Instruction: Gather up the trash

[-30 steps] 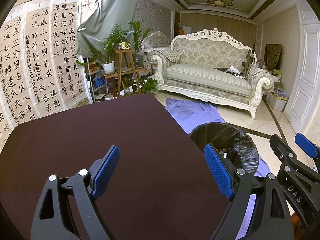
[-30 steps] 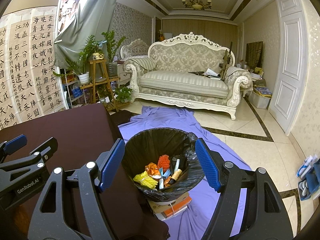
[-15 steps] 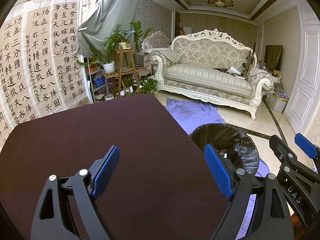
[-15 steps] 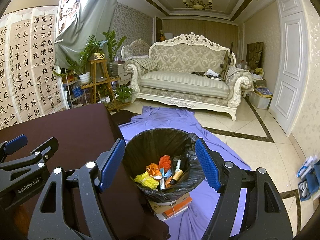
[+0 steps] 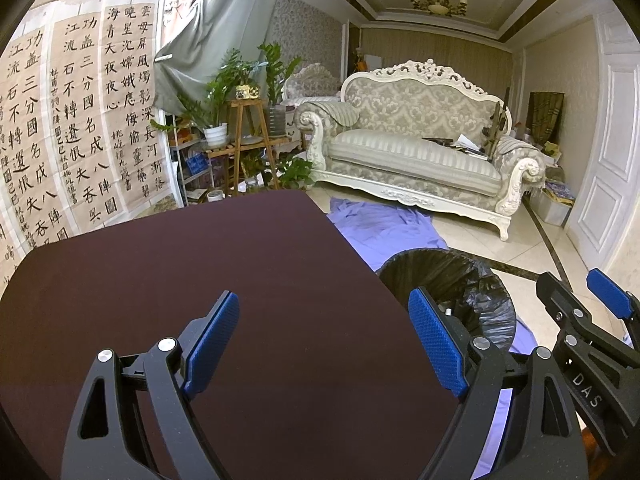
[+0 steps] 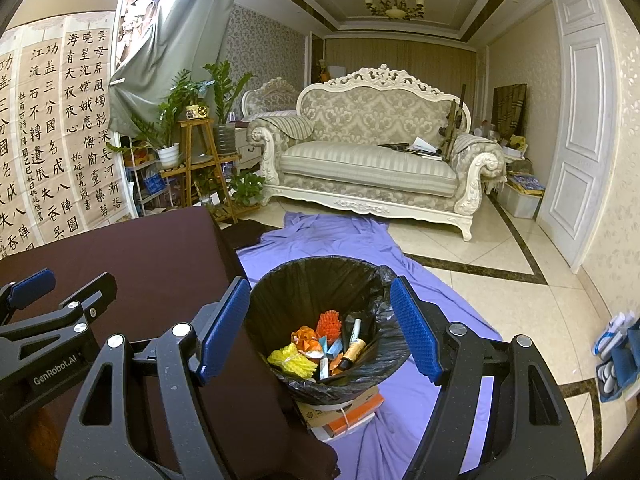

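Observation:
A black-bagged trash bin (image 6: pixel 320 292) stands on the floor beside the table, seen from above in the right wrist view. Inside lie a yellow foam net (image 6: pixel 289 362), orange scraps (image 6: pixel 329 322), a marker and small packets. My right gripper (image 6: pixel 320 328) hovers over the bin, open, with nothing between its blue pads. My left gripper (image 5: pixel 326 338) is open above the dark brown tablecloth (image 5: pixel 200 264), holding nothing. The bin's rim (image 5: pixel 448 276) shows past the table edge in the left wrist view, and the right gripper (image 5: pixel 600 320) shows at the far right there.
The bin rests on a stack of boxes (image 6: pixel 344 412) over a purple sheet (image 6: pixel 332 236) on tiled floor. An ornate white sofa (image 6: pixel 376 160) stands behind, plant stands (image 6: pixel 200 152) at left, a white door (image 6: pixel 576 140) at right. Calligraphy panels (image 5: pixel 60 120) hang on the left.

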